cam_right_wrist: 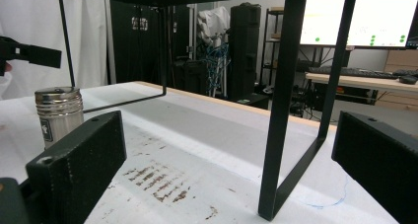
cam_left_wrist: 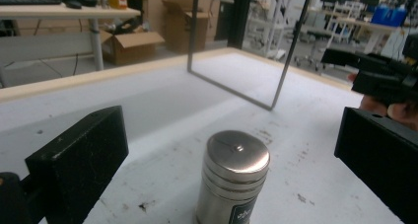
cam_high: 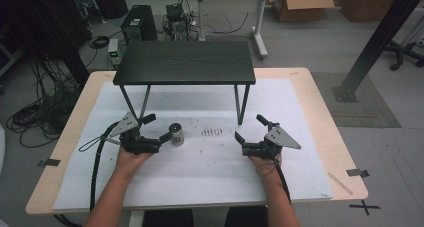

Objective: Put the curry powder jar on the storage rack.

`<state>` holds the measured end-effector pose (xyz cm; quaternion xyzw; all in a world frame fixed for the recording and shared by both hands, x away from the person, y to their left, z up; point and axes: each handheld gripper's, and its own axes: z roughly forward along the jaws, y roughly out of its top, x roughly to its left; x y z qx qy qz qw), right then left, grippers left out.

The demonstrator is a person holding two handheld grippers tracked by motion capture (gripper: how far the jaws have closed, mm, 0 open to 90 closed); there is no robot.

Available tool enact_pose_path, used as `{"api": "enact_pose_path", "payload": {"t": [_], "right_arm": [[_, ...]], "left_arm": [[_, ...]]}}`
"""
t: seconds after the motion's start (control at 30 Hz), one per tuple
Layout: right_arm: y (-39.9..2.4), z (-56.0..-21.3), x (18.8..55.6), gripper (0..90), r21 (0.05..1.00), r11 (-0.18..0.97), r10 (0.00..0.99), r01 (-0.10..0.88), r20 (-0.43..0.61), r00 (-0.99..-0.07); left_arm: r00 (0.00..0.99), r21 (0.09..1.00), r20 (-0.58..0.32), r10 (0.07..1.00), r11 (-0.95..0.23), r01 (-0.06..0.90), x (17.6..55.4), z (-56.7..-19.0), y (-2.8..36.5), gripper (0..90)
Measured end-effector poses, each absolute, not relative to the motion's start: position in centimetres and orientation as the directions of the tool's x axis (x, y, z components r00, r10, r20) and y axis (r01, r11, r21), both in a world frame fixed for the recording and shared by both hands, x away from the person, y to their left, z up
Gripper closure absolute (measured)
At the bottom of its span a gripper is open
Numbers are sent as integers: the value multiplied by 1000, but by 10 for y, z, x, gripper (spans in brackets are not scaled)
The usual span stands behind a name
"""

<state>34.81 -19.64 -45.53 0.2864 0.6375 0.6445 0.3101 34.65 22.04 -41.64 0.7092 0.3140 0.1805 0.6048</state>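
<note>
A small steel shaker (cam_high: 176, 134) with a dark label stands upright on the white sheet, left of centre. My left gripper (cam_high: 157, 127) is open, and the shaker stands just past its lower jaw tip, untouched. In the left gripper view the shaker (cam_left_wrist: 233, 173) rises between and slightly ahead of the two wide-apart jaws of the left gripper (cam_left_wrist: 231, 150). My right gripper (cam_high: 250, 128) is open to the right of centre with nothing between its jaws. In the right gripper view the shaker (cam_right_wrist: 59, 114) stands far off at the left.
A black shelf (cam_high: 185, 62) on thin metal legs stands over the back half of the white sheet (cam_high: 210, 182); its front right leg (cam_right_wrist: 281, 110) is close ahead of the right gripper. Dark smudges (cam_high: 211, 132) mark the sheet between the grippers.
</note>
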Motion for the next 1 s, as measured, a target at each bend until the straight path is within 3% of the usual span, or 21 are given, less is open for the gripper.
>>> {"api": "enact_pose_path", "payload": {"t": [0.63,1.0], "right_arm": [[-197,-455,349,0,1000,-4,764,-29,-16,-645],[-197,-455,349,0,1000,-5,763,-29,-15,-646]], "left_arm": [[741,932,-133,658,-171,319,363,-428,197,7],[731,917,-147,667,-184,353,367,-433,192,86]]}}
